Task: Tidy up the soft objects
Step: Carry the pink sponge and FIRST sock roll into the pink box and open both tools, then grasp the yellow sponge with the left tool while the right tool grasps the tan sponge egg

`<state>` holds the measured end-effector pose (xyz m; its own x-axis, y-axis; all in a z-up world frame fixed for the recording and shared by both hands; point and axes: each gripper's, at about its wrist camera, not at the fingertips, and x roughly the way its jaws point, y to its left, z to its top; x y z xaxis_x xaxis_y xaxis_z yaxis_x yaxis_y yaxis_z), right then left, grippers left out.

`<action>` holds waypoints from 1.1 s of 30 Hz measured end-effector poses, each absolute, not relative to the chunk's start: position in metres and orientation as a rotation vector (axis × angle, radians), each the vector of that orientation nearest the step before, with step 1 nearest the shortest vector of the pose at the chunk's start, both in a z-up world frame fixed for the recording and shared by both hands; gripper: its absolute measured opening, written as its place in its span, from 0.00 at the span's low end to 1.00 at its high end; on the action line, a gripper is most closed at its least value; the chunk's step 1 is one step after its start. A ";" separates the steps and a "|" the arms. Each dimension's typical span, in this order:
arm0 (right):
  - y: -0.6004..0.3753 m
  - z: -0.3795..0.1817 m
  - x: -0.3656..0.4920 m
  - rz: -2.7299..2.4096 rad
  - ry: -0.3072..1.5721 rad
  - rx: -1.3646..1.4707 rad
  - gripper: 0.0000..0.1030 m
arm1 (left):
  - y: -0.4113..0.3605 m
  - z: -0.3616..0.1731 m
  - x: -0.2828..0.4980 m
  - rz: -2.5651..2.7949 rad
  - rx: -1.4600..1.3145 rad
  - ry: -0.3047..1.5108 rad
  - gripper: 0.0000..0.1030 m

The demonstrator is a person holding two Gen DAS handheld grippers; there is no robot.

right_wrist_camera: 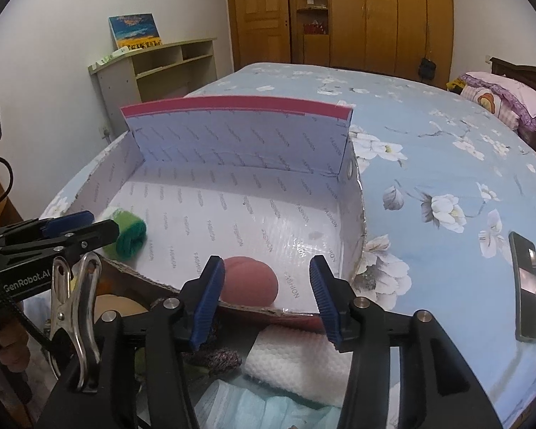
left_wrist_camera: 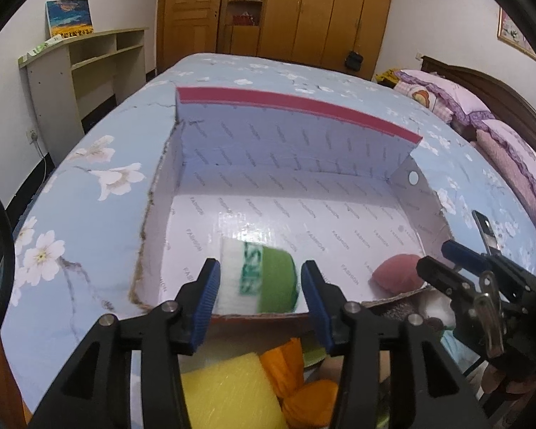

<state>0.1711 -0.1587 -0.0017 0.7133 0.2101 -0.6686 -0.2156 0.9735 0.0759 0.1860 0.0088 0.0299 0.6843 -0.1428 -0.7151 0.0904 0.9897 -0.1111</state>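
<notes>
An open cardboard box (left_wrist_camera: 286,150) (right_wrist_camera: 232,136) with white "FASHION" lining lies on the bed. A green and white soft roll (left_wrist_camera: 264,280) (right_wrist_camera: 127,234) lies inside near its front left wall, blurred in the left wrist view. A pink soft ball (left_wrist_camera: 398,273) (right_wrist_camera: 248,284) lies inside at the front. My left gripper (left_wrist_camera: 261,302) is open, its blue pads either side of the roll without touching it. My right gripper (right_wrist_camera: 264,298) is open just in front of the pink ball. Each gripper shows in the other view: the right one (left_wrist_camera: 443,257), the left one (right_wrist_camera: 78,223).
Below the box's front edge lie a yellow sponge (left_wrist_camera: 228,393), orange cloth (left_wrist_camera: 296,382), a white textured cloth (right_wrist_camera: 300,364), a pale blue mask (right_wrist_camera: 253,407) and dark knit fabric (right_wrist_camera: 214,355). A phone (right_wrist_camera: 527,286) lies on the floral bedspread (right_wrist_camera: 428,150) to the right. Pillows (left_wrist_camera: 482,114) lie far right.
</notes>
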 end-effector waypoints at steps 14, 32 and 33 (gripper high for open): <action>-0.158 0.016 0.134 0.257 0.684 0.028 0.53 | 0.024 0.052 0.140 -0.110 -0.065 0.768 0.51; -0.170 0.003 0.110 0.254 0.719 0.074 0.53 | 0.051 0.014 0.113 -0.054 -0.130 0.887 0.53; -0.171 0.002 0.109 0.254 0.722 0.076 0.53 | 0.051 0.012 0.113 -0.057 -0.136 0.893 0.53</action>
<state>0.1086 -0.1711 0.0022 0.7215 0.2555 -0.6436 -0.2031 0.9666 0.1560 0.1135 0.0512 0.0119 0.6264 -0.1065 -0.7722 -0.0070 0.9898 -0.1422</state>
